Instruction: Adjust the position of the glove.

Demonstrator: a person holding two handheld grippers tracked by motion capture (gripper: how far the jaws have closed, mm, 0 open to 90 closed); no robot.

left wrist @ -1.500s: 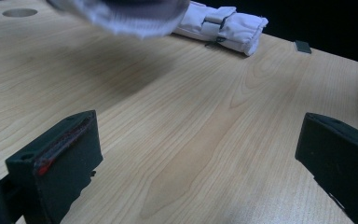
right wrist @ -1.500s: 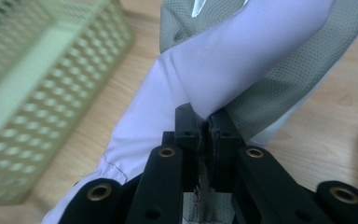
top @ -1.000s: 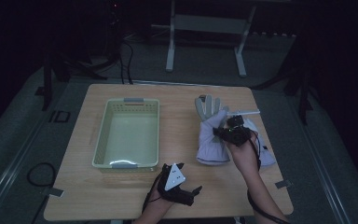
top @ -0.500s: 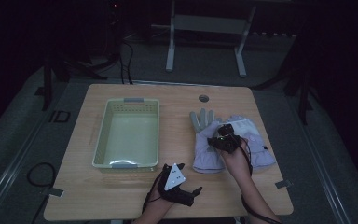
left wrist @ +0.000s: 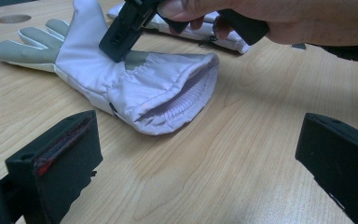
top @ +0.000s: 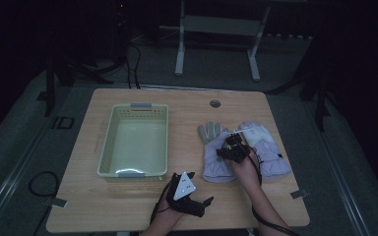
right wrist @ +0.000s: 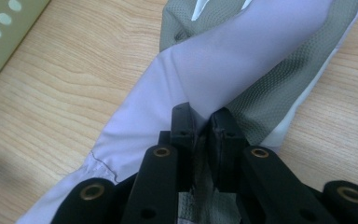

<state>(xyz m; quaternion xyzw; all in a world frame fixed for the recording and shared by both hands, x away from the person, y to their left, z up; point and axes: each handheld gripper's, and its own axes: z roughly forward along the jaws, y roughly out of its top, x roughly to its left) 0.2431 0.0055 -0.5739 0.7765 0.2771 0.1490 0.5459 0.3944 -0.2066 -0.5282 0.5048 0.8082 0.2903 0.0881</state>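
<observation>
Down on the glove (top: pixel 215 169) with the right gripper (top: pixel 231 147), over toward the right edge of the table (top: pixel 128 211). Jaws closed, pinching a fold of the pale fabric near the palm. Plain enough in the right gripper view: pads squeezed together, cloth caught between. Lying flat on the wood, that glove, fingers toward the far edge, cuff gaping toward the near edge. Just beside it, nearer the right edge, a second glove (top: pixel 270 157); touching or merely close at the fingers, hard to tell.

On the left half of the table, a basket (top: pixel 133 105), nothing in it. Parked at the near edge, the left gripper (top: pixel 199 189), jaws wide apart, holding nothing, aimed at the open cuff.

Progress, then: early going, by the look of it. A grip taken on one glove; nothing lifted clear, nothing in the basket. Probably left to do: lift this one, carry it across to the basket, let go, then back for the other.
</observation>
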